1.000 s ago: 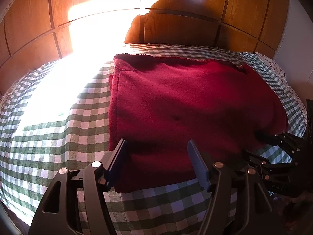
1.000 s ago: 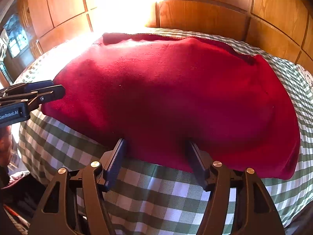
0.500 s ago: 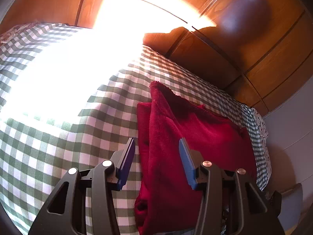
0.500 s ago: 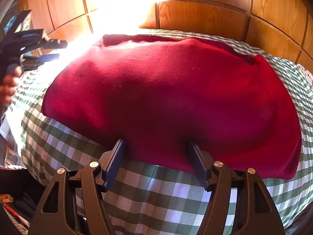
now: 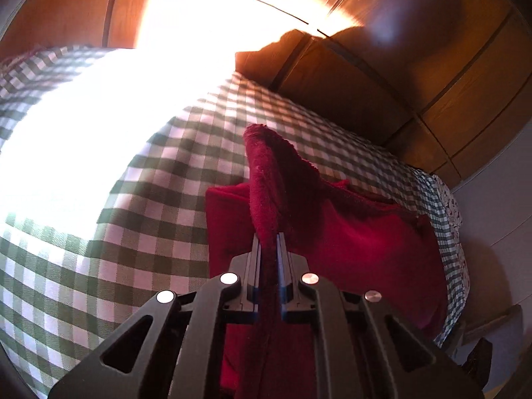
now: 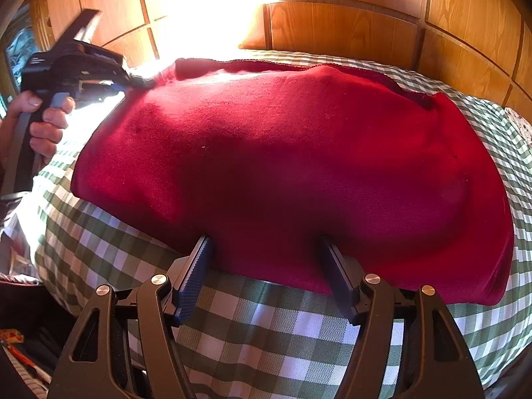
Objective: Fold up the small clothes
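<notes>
- Left gripper [image 5: 269, 242] is clamped tight on an edge of the red cloth [image 5: 349, 232], its two pads pinching a raised ridge of fabric that runs up and away from the jaws.
- Only the left wrist view shows that pinch up close; it also shows the cloth stacked in layers, a flat layer beneath the lifted edge.
- The right wrist view gives the wide picture: the cloth [image 6: 282, 166] lies spread across the green checked bedspread [image 6: 266, 332], with wood panelling [image 6: 365, 33] behind it.
- In that same view the left gripper [image 6: 139, 81] sits at the cloth's far left corner, and a hand [image 6: 43, 123] is wrapped round its handle, something its own camera never catches.
- Right gripper [image 6: 266, 266] stands wide, its fingers straddling the cloth's near edge, with nothing pressed between them.
- Strong sunlight washes out the bedspread [image 5: 99, 199] on the left side of the left wrist view, so detail there cannot be read.
- A dark blurred blot sits on the panelling [image 5: 465, 83] at upper right in the left view only; what it is cannot be told.
</notes>
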A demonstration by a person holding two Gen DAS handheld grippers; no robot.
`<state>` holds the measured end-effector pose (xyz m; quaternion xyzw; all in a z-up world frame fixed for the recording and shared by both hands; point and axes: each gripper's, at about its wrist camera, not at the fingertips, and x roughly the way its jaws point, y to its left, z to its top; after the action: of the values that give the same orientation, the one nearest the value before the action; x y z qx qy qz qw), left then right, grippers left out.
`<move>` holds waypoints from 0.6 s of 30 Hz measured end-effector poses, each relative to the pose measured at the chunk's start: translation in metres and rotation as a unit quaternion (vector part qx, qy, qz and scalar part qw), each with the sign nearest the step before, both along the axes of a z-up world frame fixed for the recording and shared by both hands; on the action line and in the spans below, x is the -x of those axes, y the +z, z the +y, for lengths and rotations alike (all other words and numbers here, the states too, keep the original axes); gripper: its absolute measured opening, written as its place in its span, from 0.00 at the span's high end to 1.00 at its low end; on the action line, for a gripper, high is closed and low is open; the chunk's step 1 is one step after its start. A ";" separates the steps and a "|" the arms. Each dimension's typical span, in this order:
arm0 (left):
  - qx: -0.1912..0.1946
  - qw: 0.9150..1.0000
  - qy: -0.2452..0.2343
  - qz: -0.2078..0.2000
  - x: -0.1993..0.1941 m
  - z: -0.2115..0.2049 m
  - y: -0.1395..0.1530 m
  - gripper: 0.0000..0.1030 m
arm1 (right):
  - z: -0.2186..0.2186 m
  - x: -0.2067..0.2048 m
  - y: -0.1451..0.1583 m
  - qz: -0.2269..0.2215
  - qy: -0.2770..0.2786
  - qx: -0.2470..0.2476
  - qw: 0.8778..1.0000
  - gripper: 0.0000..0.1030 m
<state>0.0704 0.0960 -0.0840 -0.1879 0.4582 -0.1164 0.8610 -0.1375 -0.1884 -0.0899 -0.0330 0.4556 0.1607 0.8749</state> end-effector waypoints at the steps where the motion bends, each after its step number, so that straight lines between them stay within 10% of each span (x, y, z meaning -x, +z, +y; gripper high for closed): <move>1: -0.017 1.000 0.004 -0.003 0.003 -0.002 0.001 0.93 | 0.000 0.000 0.000 0.000 0.000 0.000 1.000 0.36; 6: -0.049 0.997 0.006 0.054 -0.010 -0.006 -0.036 0.92 | 0.001 -0.001 0.000 0.000 0.001 0.001 1.000 0.36; 18: -0.084 0.995 0.032 -0.029 -0.005 -0.010 0.011 0.71 | -0.047 -0.055 0.067 -0.029 -0.059 -0.076 0.995 0.44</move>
<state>0.0749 0.0856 -0.0734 -0.1258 0.4345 -0.0550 0.8901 -0.0830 -0.2352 -0.0230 0.0561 0.4173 0.1422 0.8958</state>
